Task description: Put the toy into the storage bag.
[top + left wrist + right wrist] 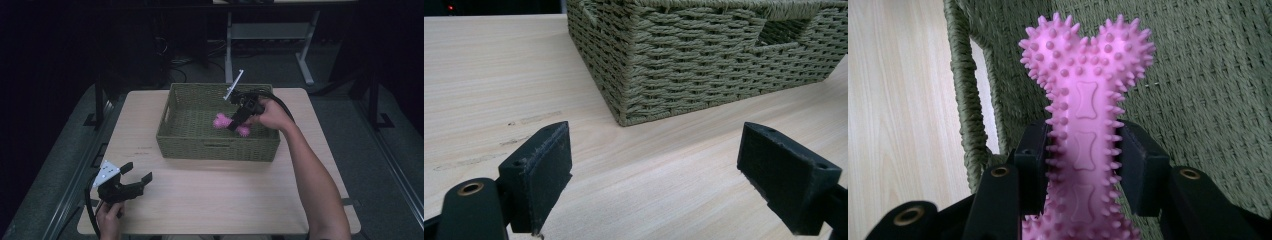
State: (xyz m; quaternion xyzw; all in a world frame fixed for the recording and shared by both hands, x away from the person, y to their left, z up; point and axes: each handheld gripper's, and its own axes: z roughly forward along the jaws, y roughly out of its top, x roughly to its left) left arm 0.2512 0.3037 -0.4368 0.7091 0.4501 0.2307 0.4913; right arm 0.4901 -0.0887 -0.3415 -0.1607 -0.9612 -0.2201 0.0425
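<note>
The right tool (235, 121) is clamped across the shaft of the pink bone (218, 121), a spiked rubber toy. In the right gripper view, both pads press the narrow middle of the bone (1087, 125), and one knobbed end projects past the jaws. Gripping at the shaft rather than at a knob gives the pads two roughly parallel faces, so the toy is unlikely to rotate or slip out.

The bone sits inside the basket (215, 150), in its right half, above the woven floor. The frames do not settle whether its lower end touches that floor. The tool enters over the basket's right rim and slopes down toward the floor, which keeps the tool body clear of the wall. In the right gripper view the basket wall (964, 90) with its handle cut-out stands just beside the bone, so little side clearance remains there.

The left tool (134, 181) is parked on the table (210, 200), well in front of the basket and off its left corner. Its jaws stand wide apart with nothing between them; the left gripper view shows bare table (649, 175) between the pads (541, 175) and the basket corner (624, 100) ahead. This position keeps it out of the working path.
</note>
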